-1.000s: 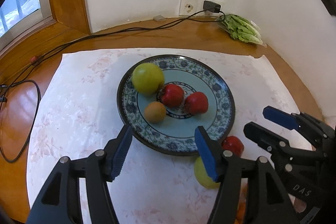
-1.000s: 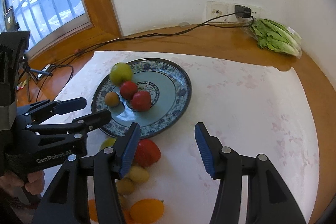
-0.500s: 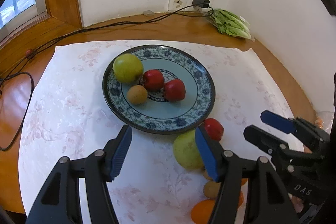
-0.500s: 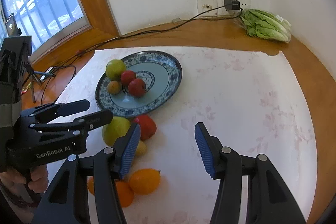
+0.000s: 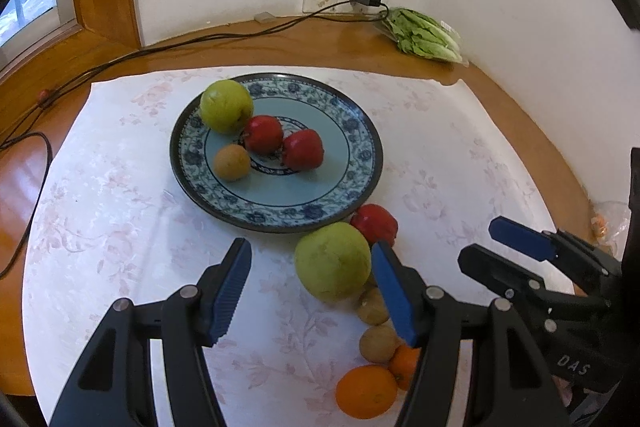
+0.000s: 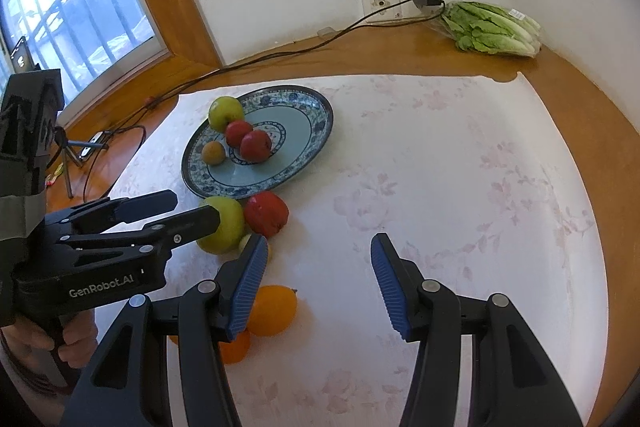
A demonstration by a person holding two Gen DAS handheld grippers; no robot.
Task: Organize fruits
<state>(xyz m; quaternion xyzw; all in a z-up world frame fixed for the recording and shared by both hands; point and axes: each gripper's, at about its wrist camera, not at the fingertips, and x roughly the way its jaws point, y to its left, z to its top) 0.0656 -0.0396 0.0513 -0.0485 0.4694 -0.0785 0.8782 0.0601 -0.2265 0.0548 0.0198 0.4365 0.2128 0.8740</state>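
Left wrist view shows four fruits on the blue patterned plate point(image 5: 360, 131), six more loose just beside its near rim, with left gripper point(image 5: 310, 285) and right gripper point(image 6: 316, 283) both released and empty.

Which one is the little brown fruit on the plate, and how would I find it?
Look for the blue patterned plate on the white cloth. Four fruits sit on its left half. The little brown fruit lies nearest the plate's front-left rim, below the big green apple and left of two red fruits; it is the smallest and the only brown one there.
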